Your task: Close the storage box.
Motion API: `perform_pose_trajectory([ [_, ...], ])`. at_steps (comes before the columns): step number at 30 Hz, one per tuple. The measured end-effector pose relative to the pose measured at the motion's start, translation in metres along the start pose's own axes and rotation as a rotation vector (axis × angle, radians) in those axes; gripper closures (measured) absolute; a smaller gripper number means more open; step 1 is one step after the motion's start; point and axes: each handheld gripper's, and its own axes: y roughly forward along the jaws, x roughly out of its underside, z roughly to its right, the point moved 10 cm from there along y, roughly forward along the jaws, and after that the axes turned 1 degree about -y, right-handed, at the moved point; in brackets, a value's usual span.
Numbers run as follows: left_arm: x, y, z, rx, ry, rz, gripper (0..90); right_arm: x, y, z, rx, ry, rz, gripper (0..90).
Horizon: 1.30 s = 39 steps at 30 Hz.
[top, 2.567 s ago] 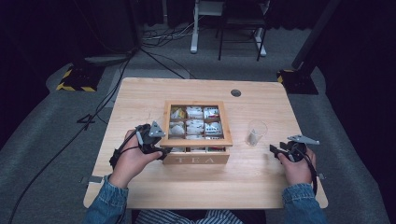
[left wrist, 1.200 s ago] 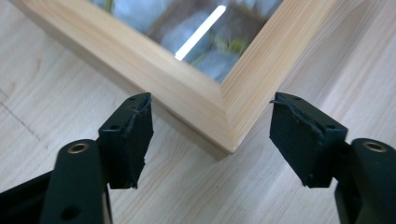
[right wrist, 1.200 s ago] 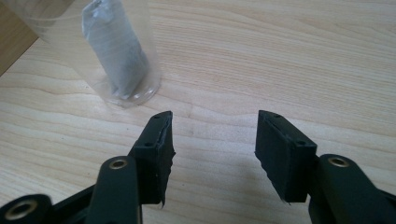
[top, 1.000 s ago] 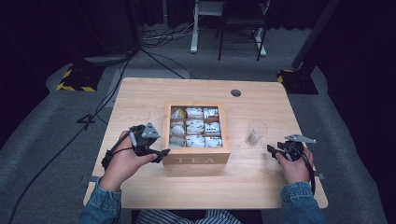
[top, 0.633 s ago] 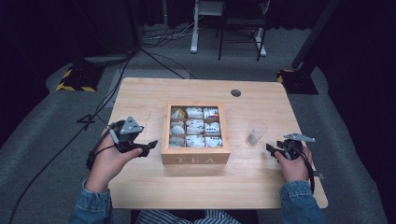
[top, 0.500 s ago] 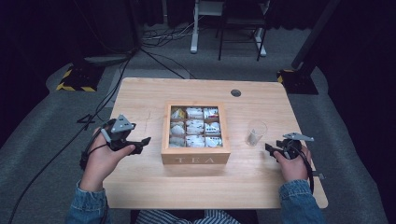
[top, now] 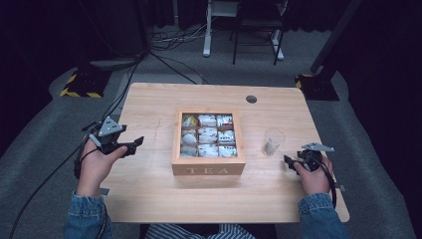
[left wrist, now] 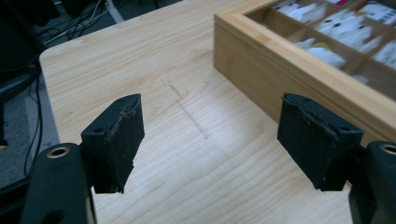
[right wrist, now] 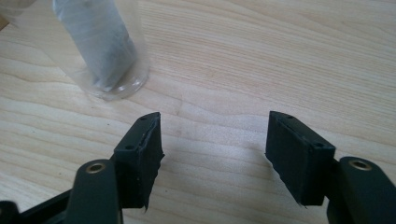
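Tea box and glass between our 2 empty grippers.

We see the wooden tea box (top: pixel 208 166) standing open at the middle of the table (top: pixel 164 194), its 9 compartments filled with pale tea bags (top: pixel 207 135). Just right of it stands a clear glass (top: pixel 272 141) with 1 grey sachet (right wrist: pixel 100 42) upright inside. Our left gripper (top: pixel 134 144) hovers near the table's left edge, well apart from the box, jaws wide and just opened further, with only bare wood between them. Our right gripper (top: pixel 287 161) sits near the glass, jaws parted and also just widening, gripping nothing. Nothing lies between either gripper and the containers.
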Motion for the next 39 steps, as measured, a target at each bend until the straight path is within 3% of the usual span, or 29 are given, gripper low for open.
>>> perform_pose_trajectory([
  [4,0.01,0.012,-0.016,-0.024,-0.009,-0.002,23.6,0.004,0.002,0.002,-0.003,-0.006,-0.011,35.8],
  [10,0.026,0.028,-0.027,-0.019,-0.036,-0.026,23.2,0.004,0.003,0.005,-0.006,-0.016,0.009,33.6],
  [16,0.042,0.047,-0.03,0.002,-0.066,-0.056,22.1,0.003,0.005,0.006,-0.009,-0.022,0.021,29.1],
  [25,0.062,0.072,-0.026,0.022,-0.063,-0.098,20.5,0.003,0.006,0.007,-0.001,-0.018,0.019,26.4],
  [30,0.073,0.08,-0.025,0.023,-0.062,-0.148,18.1,0.003,0.007,0.008,0.006,-0.015,0.017,24.5],
  [32,0.081,0.083,-0.025,0.018,-0.069,-0.212,17.2,0.003,0.007,0.008,0.011,-0.007,0.013,23.3],
  [39,0.081,0.084,-0.024,0.012,-0.074,-0.216,14.0,0.005,0.006,0.009,0.023,0.004,0.006,18.5],
])
